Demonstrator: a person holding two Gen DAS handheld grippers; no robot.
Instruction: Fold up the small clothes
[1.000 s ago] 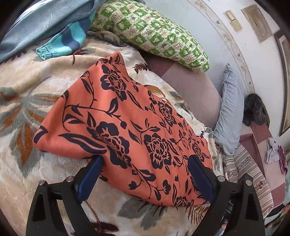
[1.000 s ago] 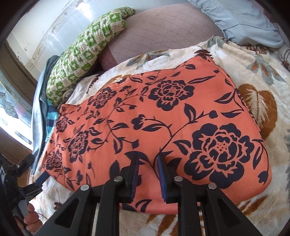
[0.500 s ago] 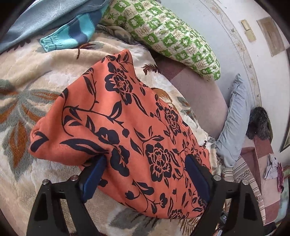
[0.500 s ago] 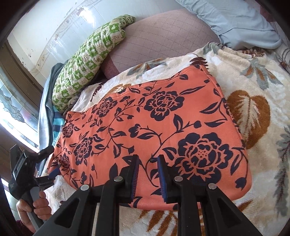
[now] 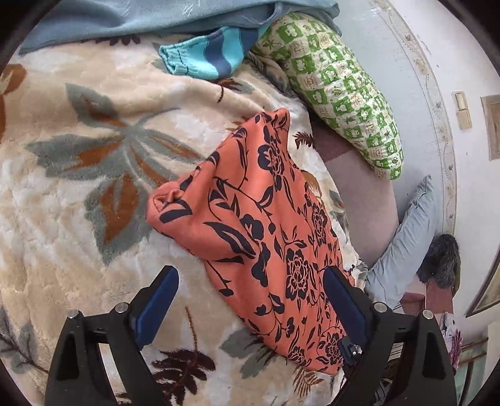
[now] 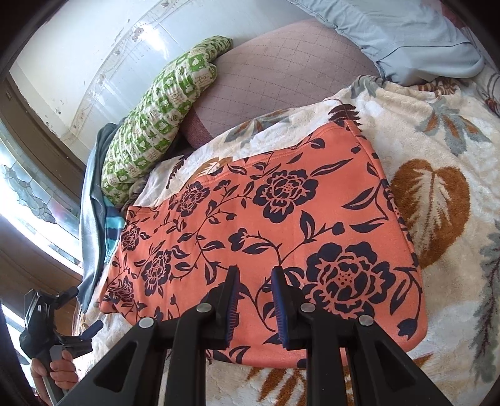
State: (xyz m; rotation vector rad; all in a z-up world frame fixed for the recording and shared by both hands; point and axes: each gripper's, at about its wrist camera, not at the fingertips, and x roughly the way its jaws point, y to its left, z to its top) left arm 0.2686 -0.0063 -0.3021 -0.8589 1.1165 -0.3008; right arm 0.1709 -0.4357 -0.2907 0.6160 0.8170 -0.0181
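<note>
Fingers [image 5: 159, 299] of the left gripper [image 5: 250, 296] stand wide apart; they have just been opening again after a brief narrowing, and nothing is pinched between them, though the near end of the orange floral garment [image 5: 259, 237] lies in the gap below, with the right-hand pad over its edge. On the right gripper [image 6: 253, 306] the fingers [image 6: 232, 299] are drawn close, leaving a narrow slot, and they hover over the near hem of the same garment [image 6: 281, 234] without any cloth caught in that slot. In the right wrist view the garment lies as a flat, folded rectangle on the cream blanket [image 6: 443, 156] with leaf patterns that covers the bed. In the left wrist view its far left corner is bunched into a small roll on the blanket [image 5: 78, 187]. Beyond the garment a green-and-white patterned pillow [image 5: 340, 93] leans near the pale wall, and a blue striped garment [image 5: 206, 53] lies beside it under a grey-blue cloth [image 5: 125, 18]. A light blue pillow [image 6: 406, 34] sits at the far edge of the bed. At the lower left of the right wrist view, a person's hand [image 6: 59, 368] holds the handle of the left gripper [image 6: 90, 331].
</note>
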